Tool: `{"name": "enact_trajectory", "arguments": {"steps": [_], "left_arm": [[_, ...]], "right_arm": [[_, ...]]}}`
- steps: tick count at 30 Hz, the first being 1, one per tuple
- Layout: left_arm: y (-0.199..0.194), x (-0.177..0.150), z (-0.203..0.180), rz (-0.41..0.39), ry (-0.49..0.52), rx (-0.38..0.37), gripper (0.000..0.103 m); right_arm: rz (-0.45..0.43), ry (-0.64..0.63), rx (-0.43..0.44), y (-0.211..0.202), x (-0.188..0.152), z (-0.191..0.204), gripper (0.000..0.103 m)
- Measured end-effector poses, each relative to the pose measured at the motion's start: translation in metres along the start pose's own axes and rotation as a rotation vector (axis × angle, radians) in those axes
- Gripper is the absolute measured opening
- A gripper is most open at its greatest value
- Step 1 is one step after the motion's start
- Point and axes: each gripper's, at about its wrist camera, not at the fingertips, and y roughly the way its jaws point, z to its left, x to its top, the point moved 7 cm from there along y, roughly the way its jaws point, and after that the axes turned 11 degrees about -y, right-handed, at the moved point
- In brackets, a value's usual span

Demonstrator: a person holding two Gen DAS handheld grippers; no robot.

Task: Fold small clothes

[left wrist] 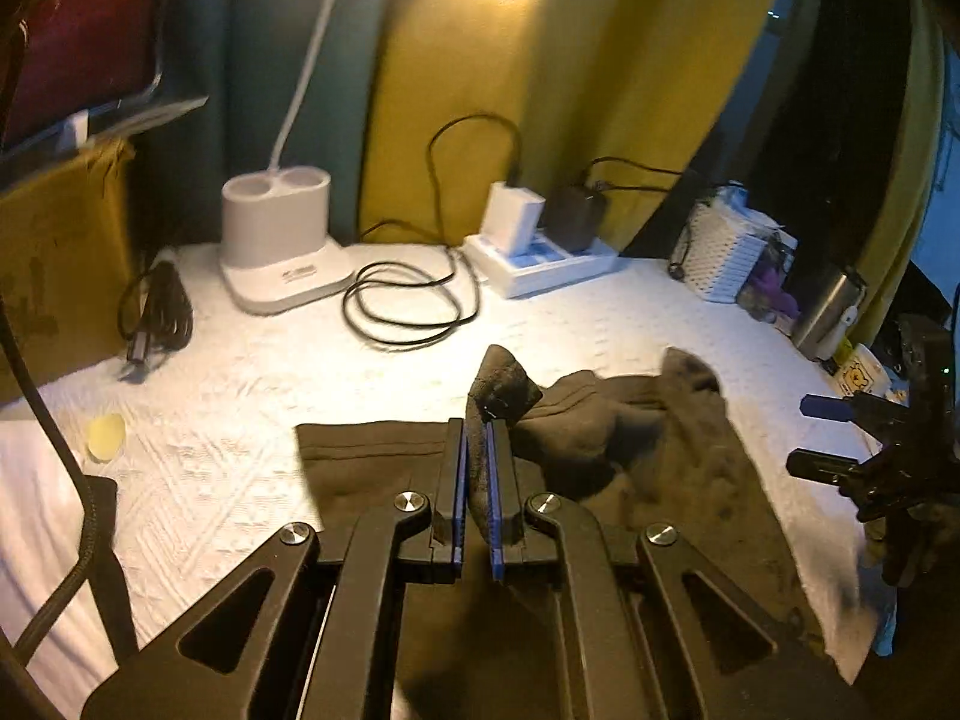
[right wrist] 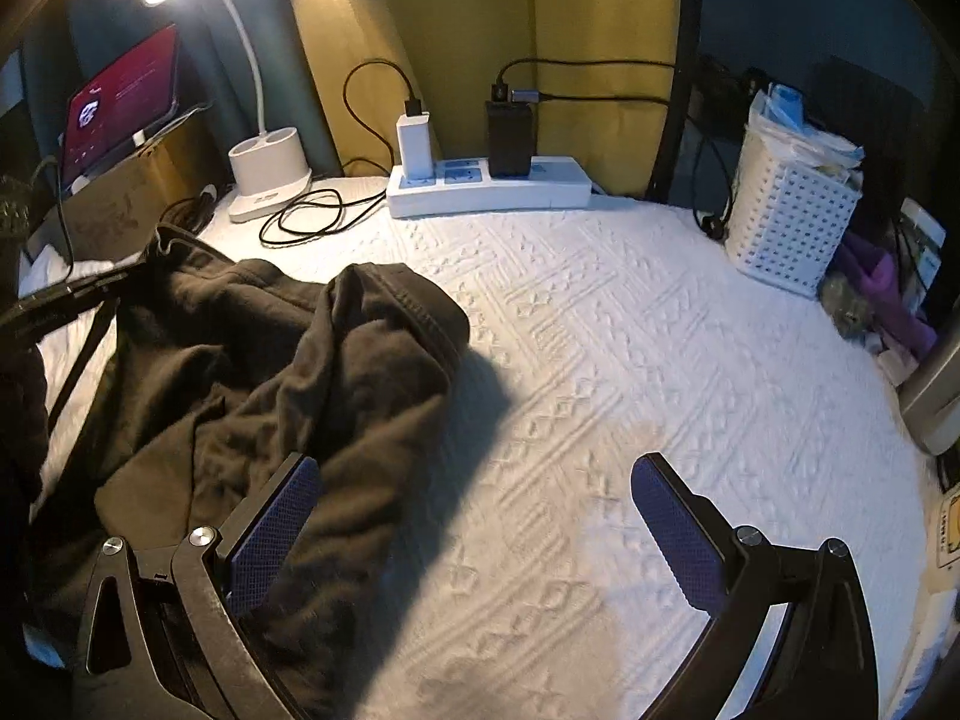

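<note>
White quilted bedding [right wrist: 600,360] with a raised diamond pattern fills the scene, lit by a desk lamp [right wrist: 267,171] standing against yellow and teal curtains [left wrist: 540,90]. At 9 o'clock in the right wrist view, a dark brown garment [right wrist: 252,372] lies crumpled in loose folds across the bedding, one stitched hem humped up toward the middle. In the left wrist view the same garment spreads from the center toward 4 o'clock, part of it flat and part bunched.

At 12 o'clock in the right wrist view, a white power strip [right wrist: 489,189] carries a white charger [right wrist: 414,144] and a black adapter [right wrist: 509,138], with a black cable [right wrist: 306,216] coiled at 11 o'clock. A white perforated basket [right wrist: 792,222] sits at 2 o'clock, and a tablet [right wrist: 123,102] with a red screen leans at 10 o'clock.

The left gripper [left wrist: 478,432] has its blue-padded fingers pressed together on a raised fold of the garment, lifting it clear of the bedding. The right gripper [right wrist: 474,480] is spread wide above the bedding, its left finger [right wrist: 270,528] over the garment's edge, nothing held between its pads.
</note>
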Motion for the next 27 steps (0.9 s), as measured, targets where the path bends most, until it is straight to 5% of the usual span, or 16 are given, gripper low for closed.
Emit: {"name": "enact_trajectory", "arguments": {"steps": [9,12,18,19,21,23,27], "left_arm": [[0.017,0.0,0.056,0.01,-0.105,0.096,0.004],[0.009,0.003,0.054,0.003,-0.131,0.061,0.005],[-0.003,-0.01,0.0,0.071,-0.01,-0.052,0.008],[-0.004,-0.013,-0.009,0.083,0.016,-0.061,0.011],[-0.006,-0.022,-0.029,0.107,0.078,-0.075,0.042],[-0.011,-0.033,-0.049,0.116,0.134,-0.101,0.056],[-0.021,-0.054,-0.082,0.145,0.206,-0.128,0.056]], "right_arm": [[0.054,0.029,-0.014,0.02,0.0,0.013,0.103],[0.066,0.05,-0.027,0.025,-0.001,0.012,0.103],[0.044,0.094,-0.05,0.016,-0.003,0.011,0.103],[0.037,0.103,-0.056,0.013,-0.005,0.009,0.103],[0.032,0.117,-0.064,0.007,-0.01,0.006,0.103],[0.032,0.125,-0.07,0.001,-0.017,0.002,0.103],[0.027,0.133,-0.076,-0.009,-0.028,-0.013,0.103]]}}
